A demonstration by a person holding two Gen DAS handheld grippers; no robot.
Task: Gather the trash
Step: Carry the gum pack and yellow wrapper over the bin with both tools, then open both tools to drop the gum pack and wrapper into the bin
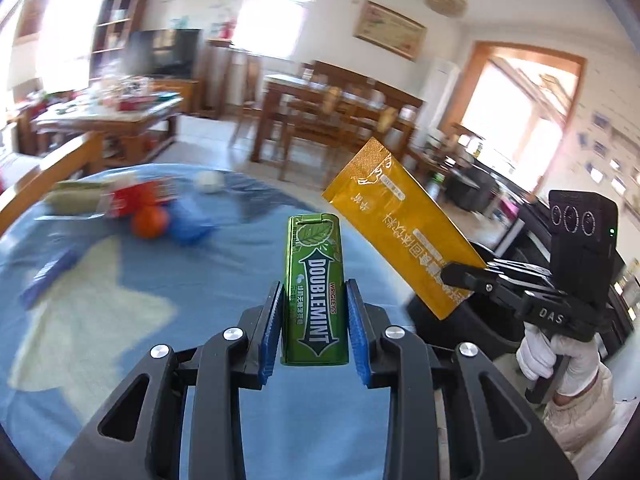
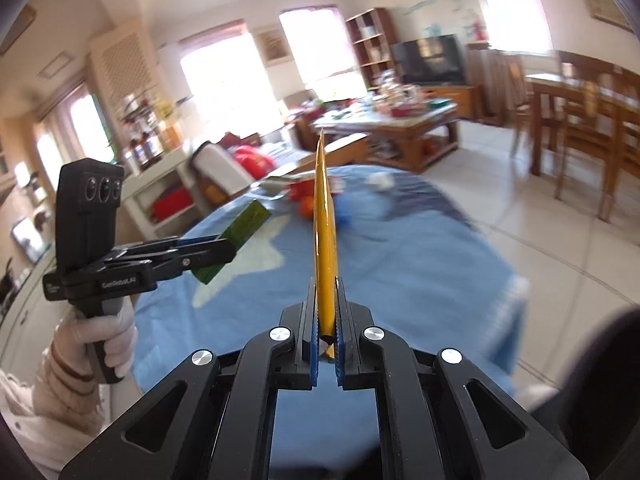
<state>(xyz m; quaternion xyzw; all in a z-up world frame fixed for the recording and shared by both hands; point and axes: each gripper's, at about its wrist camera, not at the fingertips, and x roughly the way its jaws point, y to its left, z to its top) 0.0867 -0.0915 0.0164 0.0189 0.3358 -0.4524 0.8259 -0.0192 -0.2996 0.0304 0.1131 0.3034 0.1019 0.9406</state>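
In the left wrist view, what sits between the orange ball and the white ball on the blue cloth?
Nothing sits there: only bare blue cloth between the orange ball and white ball, shown blurred in the left wrist view.

Black gripper (image 1: 314, 312), blue pads (image 1: 357, 328), white glove (image 1: 560, 364)

Floor: pale tiles (image 2: 560, 216).
Furniture: wooden dining table (image 1: 304, 92), bookshelf (image 1: 116, 28), television (image 2: 430, 60).
Light: daylight is admitted by bright windows (image 1: 280, 12).
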